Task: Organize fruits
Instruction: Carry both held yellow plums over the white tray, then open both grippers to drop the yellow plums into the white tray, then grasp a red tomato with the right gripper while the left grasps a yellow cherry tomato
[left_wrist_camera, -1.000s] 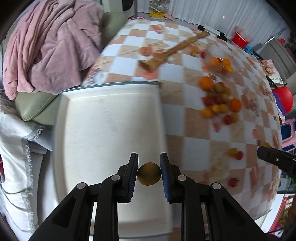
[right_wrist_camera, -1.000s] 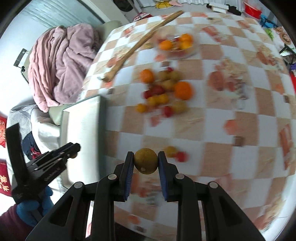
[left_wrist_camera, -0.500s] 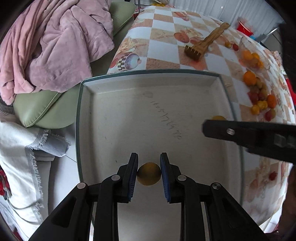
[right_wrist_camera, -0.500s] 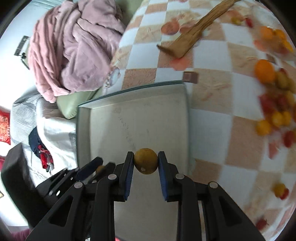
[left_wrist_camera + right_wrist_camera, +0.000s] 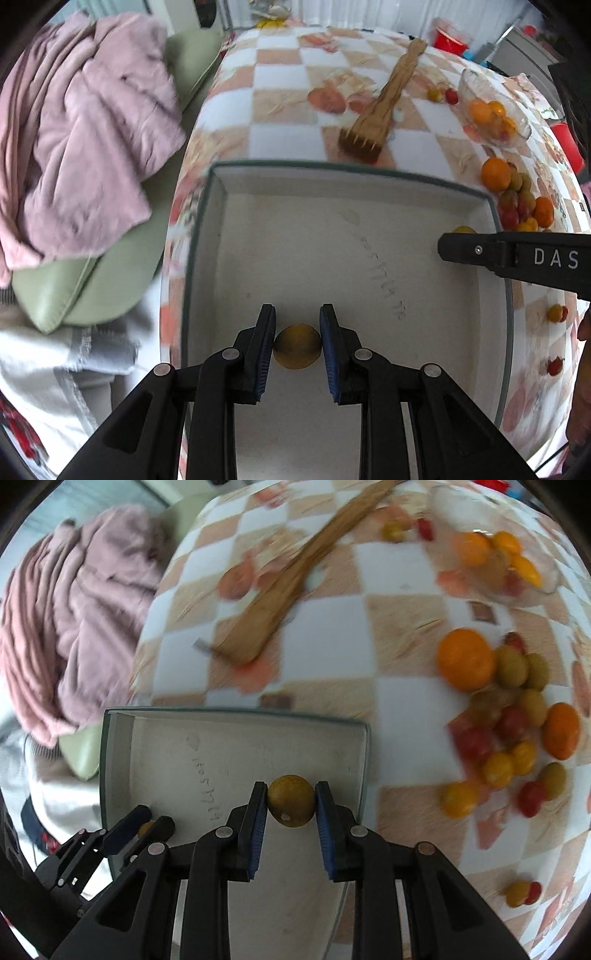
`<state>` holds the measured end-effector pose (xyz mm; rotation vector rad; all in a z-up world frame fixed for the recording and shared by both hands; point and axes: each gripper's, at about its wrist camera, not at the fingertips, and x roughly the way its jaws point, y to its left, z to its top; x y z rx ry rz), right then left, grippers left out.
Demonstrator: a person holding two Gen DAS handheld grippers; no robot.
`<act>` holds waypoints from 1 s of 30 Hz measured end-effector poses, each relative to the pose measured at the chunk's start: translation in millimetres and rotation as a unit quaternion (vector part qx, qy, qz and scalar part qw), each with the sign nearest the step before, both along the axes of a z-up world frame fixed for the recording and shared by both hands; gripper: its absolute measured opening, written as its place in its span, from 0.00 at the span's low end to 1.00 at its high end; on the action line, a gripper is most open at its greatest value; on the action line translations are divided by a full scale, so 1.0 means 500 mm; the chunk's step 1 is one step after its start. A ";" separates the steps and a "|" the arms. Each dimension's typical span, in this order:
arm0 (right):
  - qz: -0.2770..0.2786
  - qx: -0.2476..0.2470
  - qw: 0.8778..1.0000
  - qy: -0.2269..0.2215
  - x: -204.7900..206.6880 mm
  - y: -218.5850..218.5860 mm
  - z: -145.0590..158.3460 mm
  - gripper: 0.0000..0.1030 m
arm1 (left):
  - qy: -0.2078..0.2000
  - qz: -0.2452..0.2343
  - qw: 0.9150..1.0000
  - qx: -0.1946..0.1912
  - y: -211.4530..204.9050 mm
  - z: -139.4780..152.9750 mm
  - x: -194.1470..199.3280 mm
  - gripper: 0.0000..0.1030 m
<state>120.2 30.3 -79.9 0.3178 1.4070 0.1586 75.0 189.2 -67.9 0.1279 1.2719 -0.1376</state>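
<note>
My left gripper (image 5: 297, 332) is shut on a small yellow-brown fruit (image 5: 296, 346), held over the near part of a shallow white tray (image 5: 295, 236). My right gripper (image 5: 290, 805) is shut on a similar yellow-brown fruit (image 5: 291, 799) above the same tray (image 5: 229, 753), near its right side. In the right wrist view the left gripper (image 5: 144, 825) shows at lower left, over the tray's near left corner. The right gripper's finger (image 5: 517, 254) crosses the tray's right edge in the left wrist view. A heap of orange, yellow and red fruits (image 5: 509, 716) lies on the chequered tablecloth to the right.
A wooden rake-like tool (image 5: 384, 107) lies on the table beyond the tray. A clear bowl (image 5: 491, 110) with orange fruits stands at the far right. A pink blanket (image 5: 81, 140) on a green cushion lies left of the table. A few stray fruits (image 5: 522, 893) sit near the front edge.
Both grippers have swung left from over the tablecloth to over the tray and come lower, each still gripping its fruit. The tray looks larger and closer now.
</note>
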 end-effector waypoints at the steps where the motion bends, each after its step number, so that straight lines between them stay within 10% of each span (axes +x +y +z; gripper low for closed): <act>1: -0.001 0.004 1.000 -0.003 -0.001 -0.008 0.004 0.28 | -0.004 -0.005 1.000 0.001 -0.006 0.005 0.003 0.26; 2: 0.000 0.012 1.000 -0.006 -0.004 -0.012 0.011 0.28 | -0.007 -0.011 1.000 0.001 -0.013 0.010 0.002 0.28; 5: 0.004 0.028 1.000 -0.015 -0.023 -0.022 0.032 0.56 | -0.016 -0.020 1.000 0.009 -0.023 0.022 -0.010 0.84; 8: 0.005 0.042 0.999 -0.034 -0.047 -0.022 0.067 0.80 | -0.041 -0.019 0.999 0.005 -0.022 0.047 -0.031 0.86; 30: -0.136 -0.058 0.988 0.051 -0.388 -0.356 0.045 0.81 | -0.008 -0.167 0.984 -0.065 -0.307 0.105 -0.145 0.86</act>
